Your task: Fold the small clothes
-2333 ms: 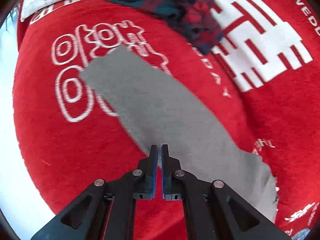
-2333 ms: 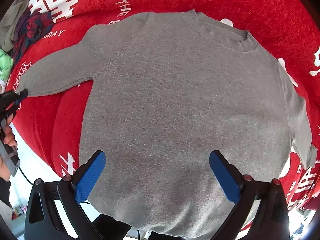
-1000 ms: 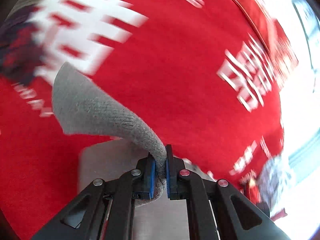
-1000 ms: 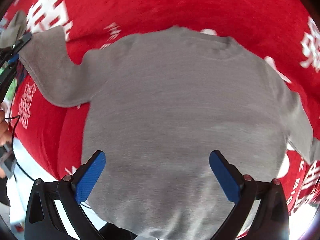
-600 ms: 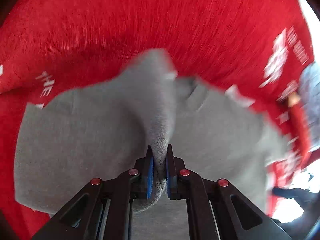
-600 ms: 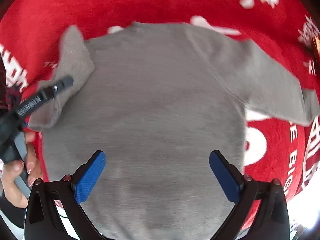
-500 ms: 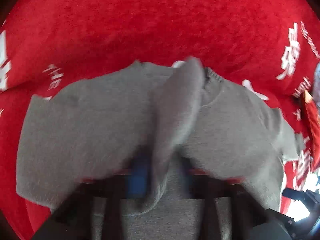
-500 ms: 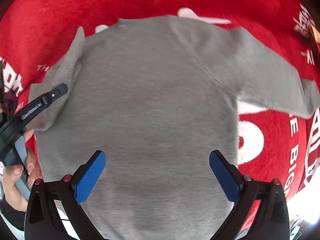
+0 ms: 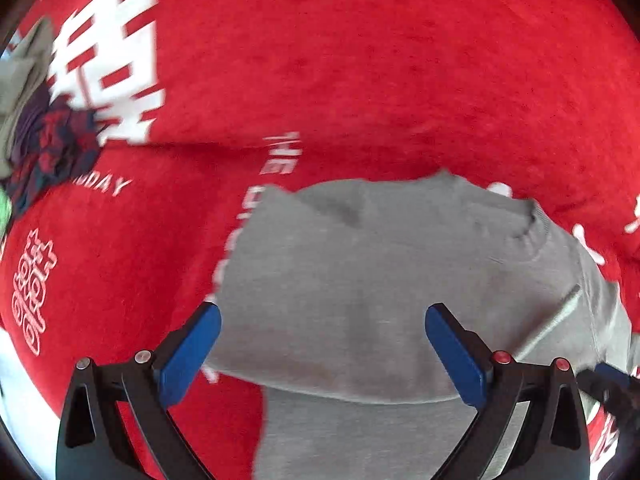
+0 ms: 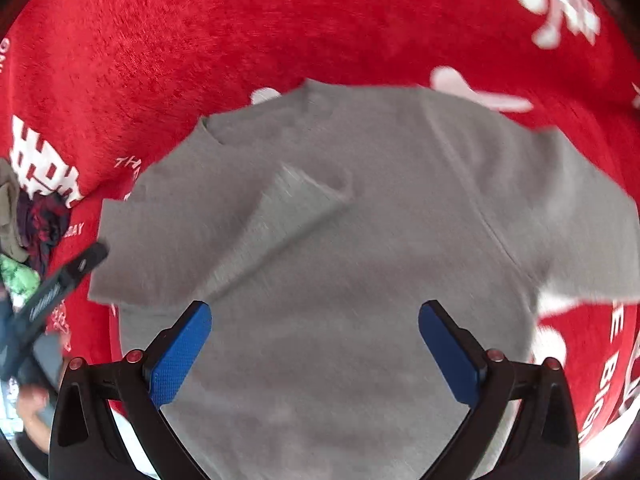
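A grey sweater (image 10: 360,264) lies flat on the red blanket (image 10: 240,32), neck away from me. Its left sleeve (image 10: 296,208) is folded in across the chest, cuff near the collar. The right sleeve (image 10: 580,232) still stretches out to the right. My left gripper (image 9: 322,316) hovers over the folded left shoulder (image 9: 380,272); its jaws are opening wide and the pads pinch nothing, with the cloth lying below them. My right gripper (image 10: 315,312) is open above the sweater's body, pointing steeply down, nothing held.
A heap of other clothes sits at the left: a dark red-and-blue garment (image 9: 52,152), an olive one (image 9: 24,68) and something green (image 10: 18,276). The blanket's edge and pale floor (image 9: 24,380) lie at the lower left. A hand shows at the right view's bottom-left corner.
The left gripper carried the sleeve cuff in over the chest, let it go and opened wide. The sleeve now lies folded on the sweater. The right gripper stayed open and drifted toward the right sleeve.
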### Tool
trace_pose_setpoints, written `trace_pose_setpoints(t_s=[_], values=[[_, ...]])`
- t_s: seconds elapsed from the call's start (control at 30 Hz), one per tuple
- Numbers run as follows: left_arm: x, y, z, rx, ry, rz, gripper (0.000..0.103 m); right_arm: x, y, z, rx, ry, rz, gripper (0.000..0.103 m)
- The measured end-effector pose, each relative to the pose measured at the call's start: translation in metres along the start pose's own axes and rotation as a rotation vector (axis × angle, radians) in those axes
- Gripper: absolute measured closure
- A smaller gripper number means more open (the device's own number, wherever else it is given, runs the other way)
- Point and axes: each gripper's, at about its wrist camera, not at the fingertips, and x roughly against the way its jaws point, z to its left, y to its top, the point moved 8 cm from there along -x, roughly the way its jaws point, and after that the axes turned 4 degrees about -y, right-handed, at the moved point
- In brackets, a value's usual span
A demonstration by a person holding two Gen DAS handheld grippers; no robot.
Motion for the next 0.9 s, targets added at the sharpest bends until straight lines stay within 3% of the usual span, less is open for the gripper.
trace_pose_setpoints(t_s=[0.17,0.2,0.23,0.27,0.3,0.37,0.47,0.53,0.6,0.77,0.9], values=[[-0.002,0.014,0.047,0.053,0.037,0.004,0.001,-0.036,0.032,0.015,-0.179,0.004,0.048,0.000],[-0.005,0.015,0.054,0.045,0.063,0.013,0.001,-0.045,0.037,0.016,-0.217,0.004,0.063,0.007],[-0.006,0.016,0.061,0.035,0.090,0.011,0.001,-0.050,0.040,0.017,-0.234,0.003,0.070,0.017],[-0.009,0.017,0.068,0.028,0.101,0.009,0.001,-0.055,0.040,0.016,-0.251,-0.005,0.084,0.056],[-0.010,0.017,0.072,0.024,0.106,0.014,0.001,-0.059,0.039,0.011,-0.280,-0.021,0.100,0.076],[-0.011,0.015,0.082,0.031,0.096,0.016,0.001,-0.058,0.040,0.003,-0.349,0.027,0.097,0.091],[-0.012,0.014,0.097,0.055,0.091,0.020,0.001,-0.037,0.054,0.007,-0.312,0.156,-0.006,0.091],[-0.014,0.013,0.105,0.074,0.077,0.031,0.001,-0.009,0.072,0.010,-0.200,0.182,-0.144,0.092],[-0.015,0.014,0.109,0.080,0.078,0.035,0.001,0.006,0.083,0.003,-0.109,0.167,-0.211,0.092],[-0.026,0.016,0.109,0.057,0.050,0.057,0.001,-0.015,0.079,-0.038,-0.145,0.153,-0.131,0.091],[-0.042,0.024,0.104,0.034,0.008,0.095,0.001,-0.036,0.063,-0.076,-0.218,0.060,-0.066,0.087]])
